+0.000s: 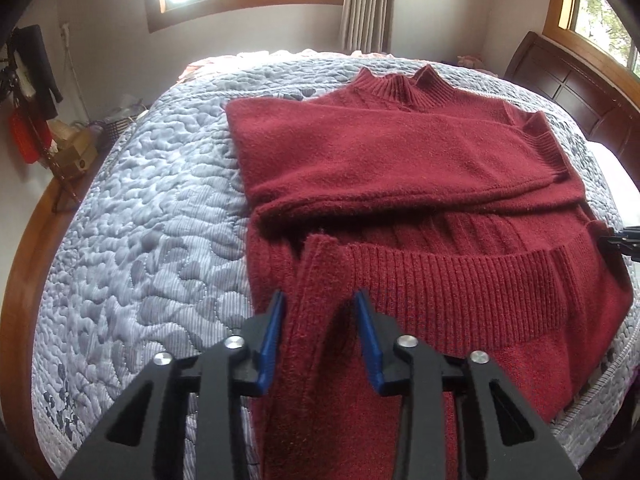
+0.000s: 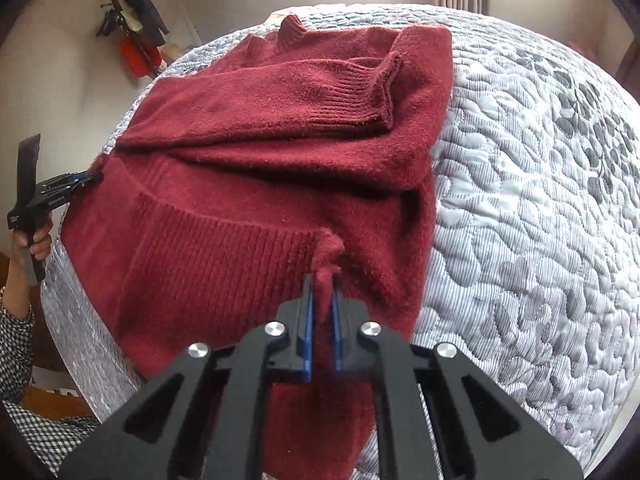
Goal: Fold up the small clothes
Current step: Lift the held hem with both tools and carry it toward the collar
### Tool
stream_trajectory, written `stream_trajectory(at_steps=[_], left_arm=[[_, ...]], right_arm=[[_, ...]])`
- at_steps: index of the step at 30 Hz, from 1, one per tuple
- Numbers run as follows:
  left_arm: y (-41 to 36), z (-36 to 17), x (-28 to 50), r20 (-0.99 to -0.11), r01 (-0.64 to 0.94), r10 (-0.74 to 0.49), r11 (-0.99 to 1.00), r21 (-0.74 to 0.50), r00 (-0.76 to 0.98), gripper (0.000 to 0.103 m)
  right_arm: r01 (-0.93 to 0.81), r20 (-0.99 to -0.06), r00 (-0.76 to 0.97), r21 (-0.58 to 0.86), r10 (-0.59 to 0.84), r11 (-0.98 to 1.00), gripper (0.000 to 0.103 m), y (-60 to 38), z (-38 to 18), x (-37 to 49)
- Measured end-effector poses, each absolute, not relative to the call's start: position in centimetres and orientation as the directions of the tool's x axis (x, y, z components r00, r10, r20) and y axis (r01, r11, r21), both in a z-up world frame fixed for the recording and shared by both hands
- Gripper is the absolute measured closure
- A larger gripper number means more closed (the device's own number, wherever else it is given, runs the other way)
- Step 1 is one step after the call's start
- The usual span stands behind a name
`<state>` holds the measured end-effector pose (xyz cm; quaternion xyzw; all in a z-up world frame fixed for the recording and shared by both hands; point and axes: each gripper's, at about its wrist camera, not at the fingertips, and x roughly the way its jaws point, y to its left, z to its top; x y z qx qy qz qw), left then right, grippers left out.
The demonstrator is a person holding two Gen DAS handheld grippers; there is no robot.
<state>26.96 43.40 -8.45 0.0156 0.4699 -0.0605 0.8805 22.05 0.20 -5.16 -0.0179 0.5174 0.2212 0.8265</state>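
Sweater (image 1: 400,160) in dark red lies on the grey quilted bedspread (image 1: 140,220), both sleeves folded across its chest and its ribbed hem lifted at both near corners. Right gripper (image 2: 321,304) is pinched tight on one hem corner. Left gripper (image 1: 320,336) has the other corner between its blue fingers (image 1: 272,340), which look partly apart; firm contact is unclear.
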Motion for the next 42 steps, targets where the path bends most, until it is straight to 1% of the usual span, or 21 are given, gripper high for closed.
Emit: stream_trajectory(at_steps=[2,6,12,15,16,17,19,20,21,22,24,26,27,28,30,31,38,42], left_arm=[[43.9,-7.9,26.4,-0.816,0.115,-0.11,0.992,-0.054,0.568,0.093],[43.9,-6.9,24.9,-0.789,0.116,-0.116,0.992,-0.057,0.604,0.096],[43.5,-5.7,23.0,-0.744,0.157,-0.165,0.984,-0.081,0.648,0.096],[43.5,-6.9,23.6,-0.768,0.14,-0.122,0.989,-0.042,0.629,0.096],[43.5,-7.5,24.1,-0.781,0.136,-0.123,0.989,-0.05,0.612,0.095],[43.7,-7.9,24.7,-0.792,0.132,-0.129,0.989,-0.062,0.597,0.095],[43.7,-8.5,25.5,-0.804,0.123,-0.127,0.99,-0.068,0.581,0.091],[43.6,-8.7,25.9,-0.81,0.121,-0.119,0.991,-0.06,0.574,0.089],[43.5,-8.8,26.0,-0.813,0.121,-0.114,0.991,-0.054,0.571,0.085],[43.3,-8.9,26.2,-0.816,0.128,-0.116,0.99,-0.052,0.567,0.077],[42.8,-9.0,26.6,-0.822,0.141,-0.123,0.989,-0.052,0.556,0.066],[42.1,-9.2,26.6,-0.825,0.142,-0.092,0.99,-0.015,0.557,0.068],[41.8,-9.1,26.5,-0.824,0.143,-0.078,0.99,0.004,0.561,0.076],[41.6,-9.1,26.4,-0.823,0.147,-0.073,0.989,0.013,0.563,0.089],[41.2,-8.8,25.9,-0.812,0.142,-0.039,0.988,0.055,0.583,0.095],[41.2,-8.4,25.5,-0.802,0.14,-0.038,0.989,0.057,0.595,0.096],[42.6,-4.3,23.0,-0.709,0.108,-0.097,0.994,-0.03,0.699,0.096],[43.1,-2.3,23.8,-0.664,0.078,-0.086,0.996,-0.041,0.742,0.097]], right_arm=[[-0.39,-0.841,0.385,0.225,0.381,0.893,0.097,-0.4,-4.5,21.5],[-0.381,-0.805,0.408,0.278,0.43,0.882,0.097,-1.9,-3.5,20.8],[-0.388,-0.78,0.404,0.328,0.479,0.861,0.097,-2.6,-3.3,20.6],[-0.38,-0.807,0.379,0.312,0.454,0.871,0.097,-2.0,-4.2,21.1],[-0.372,-0.814,0.36,0.322,0.455,0.871,0.097,-1.9,-4.7,21.4],[-0.363,-0.821,0.343,0.332,0.456,0.871,0.094,-1.8,-5.2,21.8],[-0.355,-0.831,0.329,0.331,0.449,0.874,0.088,-1.4,-5.8,22.1],[-0.356,-0.833,0.324,0.332,0.449,0.874,0.08,-1.2,-6.0,22.2],[-0.354,-0.835,0.318,0.334,0.449,0.873,0.075,-1.1,-6.2,22.3],[-0.356,-0.838,0.314,0.331,0.445,0.874,0.07,-0.9,-6.3,22.4],[-0.367,-0.851,0.309,0.304,0.424,0.879,0.07,-0.3,-6.8,22.4],[-0.38,-0.862,0.325,0.257,0.389,0.888,0.083,0.2,-6.7,22.2],[-0.382,-0.86,0.335,0.25,0.385,0.89,0.088,0.2,-6.5,22.1],[-0.382,-0.854,0.342,0.255,0.392,0.888,0.097,0.0,-6.2,22.0],[-0.384,-0.838,0.361,0.267,0.41,0.884,0.097,-0.6,-5.6,21.5],[-0.391,-0.831,0.373,0.262,0.412,0.882,0.097,-0.8,-5.2,21.2],[-0.411,-0.762,0.437,0.303,0.477,0.86,0.097,-2.5,-1.6,19.7],[-0.405,-0.734,0.482,0.298,0.479,0.864,0.097,-2.5,0.4,20.7]])
